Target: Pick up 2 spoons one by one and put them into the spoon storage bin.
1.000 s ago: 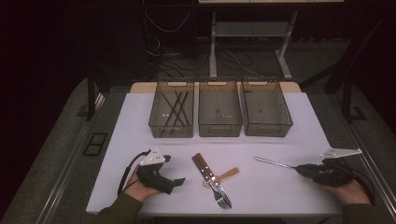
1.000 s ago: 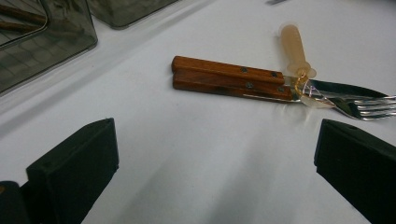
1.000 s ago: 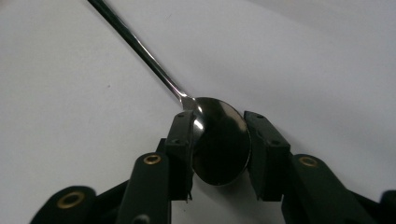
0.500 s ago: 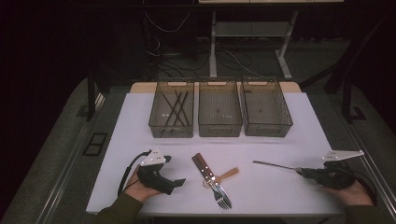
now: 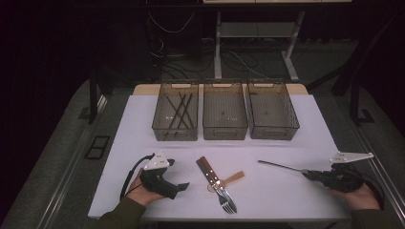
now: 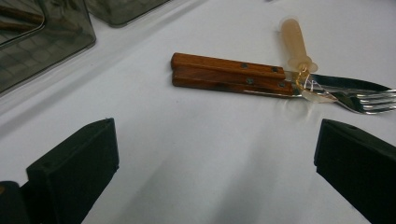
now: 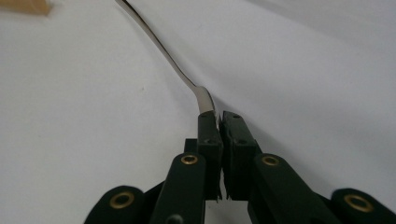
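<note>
The right gripper point(image 7: 216, 116) has its two black jaws pressed together on one end of a slim, polished steel utensil point(image 7: 161, 49), a long narrow piece of cutlery with a mirror shine that catches the light along its length. Those jaws have just been closing, and the metal end now sits pinched between their tips. From the clamp the shaft bends a little, then runs away straight and thin across the white table point(image 5: 267, 191). Seen from above, the steel utensil point(image 5: 279, 165) lies at the right front of the table, stretching from the right gripper point(image 5: 305, 173) toward the middle, well short of the three smoky transparent plastic bins point(image 5: 225, 113) lined up at the back. Whether the gripped end is a spoon bowl or a handle I can't quite make out, since the jaws cover it. The left gripper point(image 5: 184, 185) rests on the table at the front left with its jaws wide apart and nothing between them. Just ahead of it lies a small heap of cutlery: two brown wooden riveted handles point(image 6: 229, 74) side by side, a silver fork's tines point(image 6: 373, 101) poking out, and a pale beige plastic handle point(image 6: 294, 42) lying across them. The leftmost bin holds several dark thin sticks point(image 5: 179, 109).
</note>
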Available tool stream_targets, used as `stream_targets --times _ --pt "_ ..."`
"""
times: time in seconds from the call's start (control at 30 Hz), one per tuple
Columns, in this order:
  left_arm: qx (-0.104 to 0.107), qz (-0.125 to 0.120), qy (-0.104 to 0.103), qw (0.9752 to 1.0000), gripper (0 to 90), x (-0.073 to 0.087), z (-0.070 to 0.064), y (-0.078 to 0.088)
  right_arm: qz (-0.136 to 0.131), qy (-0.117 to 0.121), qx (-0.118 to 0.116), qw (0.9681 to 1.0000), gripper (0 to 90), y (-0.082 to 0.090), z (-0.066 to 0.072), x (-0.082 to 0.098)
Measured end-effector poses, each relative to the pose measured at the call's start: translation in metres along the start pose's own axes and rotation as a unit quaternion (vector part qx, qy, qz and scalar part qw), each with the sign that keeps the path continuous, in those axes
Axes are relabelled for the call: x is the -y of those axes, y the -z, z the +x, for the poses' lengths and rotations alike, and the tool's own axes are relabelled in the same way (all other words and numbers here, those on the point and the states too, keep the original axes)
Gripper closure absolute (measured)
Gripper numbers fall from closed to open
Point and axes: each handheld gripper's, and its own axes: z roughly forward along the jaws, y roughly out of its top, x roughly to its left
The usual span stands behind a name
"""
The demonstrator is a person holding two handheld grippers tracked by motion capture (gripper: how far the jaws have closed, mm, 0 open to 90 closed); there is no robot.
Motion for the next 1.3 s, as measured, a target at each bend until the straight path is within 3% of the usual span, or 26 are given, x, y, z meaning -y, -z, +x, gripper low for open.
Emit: stream_targets --times 0.2,0.5,0.6,0.73,1.3 --pt "-0.006 0.001 -0.003 1.0 0.0 0.001 0.001 0.001 -0.02 -0.013 0.016 0.9996 86.9 0.003 0.004 -0.006" --pt "-0.01 -0.003 -0.001 0.9999 0.0 0.0 0.001 0.002 -0.049 -0.011 0.031 0.9982 86.9 0.007 0.014 -0.016" --pt "-0.011 -0.005 -0.011 0.9999 0.0 0.001 0.002 0.001 -0.056 -0.008 0.032 0.9979 86.8 0.006 0.018 -0.02" --pt "-0.009 -0.006 -0.009 0.9999 0.0 0.001 0.003 0.001 -0.068 -0.004 0.033 0.9971 86.8 0.005 0.023 -0.027" --pt "-0.001 -0.004 -0.016 0.9999 0.0 0.0 0.001 -0.002 -0.107 -0.029 0.038 0.9931 86.8 0.005 0.033 -0.06"
